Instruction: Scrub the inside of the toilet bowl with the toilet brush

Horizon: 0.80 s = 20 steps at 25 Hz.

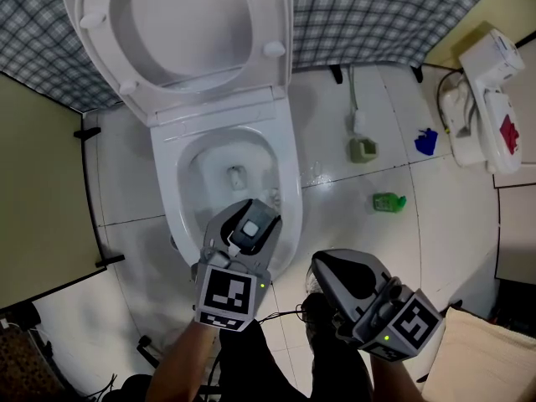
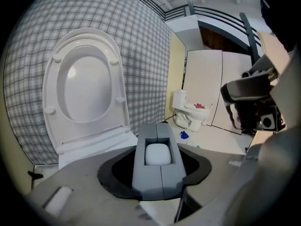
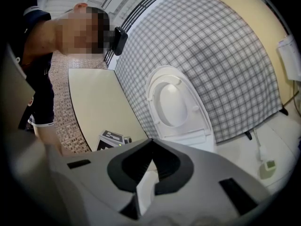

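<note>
Although the seat and lid (image 1: 180, 32) already stood raised and the toilet bowl (image 1: 170, 193) lay open, the toilet brush (image 1: 358, 122) was not yet in hand. It stood upright in its holder (image 1: 363, 150) on the tiled floor (image 1: 352, 224) to the right of the toilet, well apart from both grippers.

Left gripper (image 1: 249, 214): it hovered over the front of the bowl, clamped on a grey block (image 2: 159, 173) with a white rounded inset. What that block was could not be told from these views.

Right gripper (image 1: 322, 265): it was low and to the right, with its jaws together and nothing between them. It was the nearer of the two to the brush.

Step in hand, as judged: fetching the brush. The free right gripper seemed the better choice for it.

- Its jaws needed to part before the reach and then close high on the handle, square across it, so the shaft could not swivel under scrubbing load.
- A straight upward lift would likely clear the holder without tipping it.
- The head was best carried low and directly over the rim, to limit drips on the tiles.
- Once the head was inside, firm strokes around the wall and under the rim would serve.
- The left gripper's block was better held clear of the bowl throughout.
</note>
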{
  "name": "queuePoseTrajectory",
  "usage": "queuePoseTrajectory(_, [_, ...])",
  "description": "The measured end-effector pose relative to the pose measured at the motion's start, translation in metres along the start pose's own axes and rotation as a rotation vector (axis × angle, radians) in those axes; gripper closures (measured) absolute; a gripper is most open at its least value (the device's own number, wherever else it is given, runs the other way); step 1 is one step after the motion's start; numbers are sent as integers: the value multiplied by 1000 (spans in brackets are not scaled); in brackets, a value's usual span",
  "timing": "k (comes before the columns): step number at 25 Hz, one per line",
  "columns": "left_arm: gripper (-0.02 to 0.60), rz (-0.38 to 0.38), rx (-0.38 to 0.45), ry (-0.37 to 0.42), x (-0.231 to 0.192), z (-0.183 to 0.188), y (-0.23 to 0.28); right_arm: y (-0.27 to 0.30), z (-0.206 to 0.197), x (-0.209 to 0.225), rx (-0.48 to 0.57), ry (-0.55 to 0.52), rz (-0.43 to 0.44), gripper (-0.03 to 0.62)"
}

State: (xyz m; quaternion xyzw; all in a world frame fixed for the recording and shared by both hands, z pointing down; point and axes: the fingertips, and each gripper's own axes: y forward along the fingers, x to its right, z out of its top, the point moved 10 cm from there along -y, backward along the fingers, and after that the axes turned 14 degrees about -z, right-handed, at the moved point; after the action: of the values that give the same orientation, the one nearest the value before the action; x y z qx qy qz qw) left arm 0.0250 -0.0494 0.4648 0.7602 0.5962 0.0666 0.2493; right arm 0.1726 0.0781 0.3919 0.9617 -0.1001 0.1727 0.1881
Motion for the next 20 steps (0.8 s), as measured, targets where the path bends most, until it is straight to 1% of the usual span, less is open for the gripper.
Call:
queuePoseTrajectory(2, [370, 11, -27, 54, 1, -6, 10, 1, -2, -1, -3, 0, 2, 594])
queuePoseTrajectory(4, [370, 39, -91, 108, -3, -21, 20, 2, -3, -2, -5, 1, 5, 594])
queuePoseTrajectory(5, [370, 52, -119, 114, -9, -31, 24, 2, -4, -1, -7, 1, 5, 594])
queuePoseTrajectory(7, [370, 71, -146, 95, -23, -50, 29, 2, -5, 1, -12, 1, 0, 594])
queuePoseTrajectory(9, [370, 89, -138, 68, -37, -62, 29, 1, -7, 4, -17, 4, -6, 594])
queuePoseTrajectory(11, [370, 102, -108, 44, -44, -62, 26, 0, -10, 5, -22, 7, -8, 594])
queuePoseTrajectory(13, [369, 98, -77, 37, -43, -52, 22, 0, -11, 5, -23, 9, -9, 594])
queuePoseTrajectory(16, [370, 71, -53, 41, -33, -30, 19, 2, -8, 3, -15, 11, -5, 594])
queuePoseTrajectory(20, [370, 28, 1, 1, -22, 0, 15, 2, 1, 3, -3, 7, -2, 594])
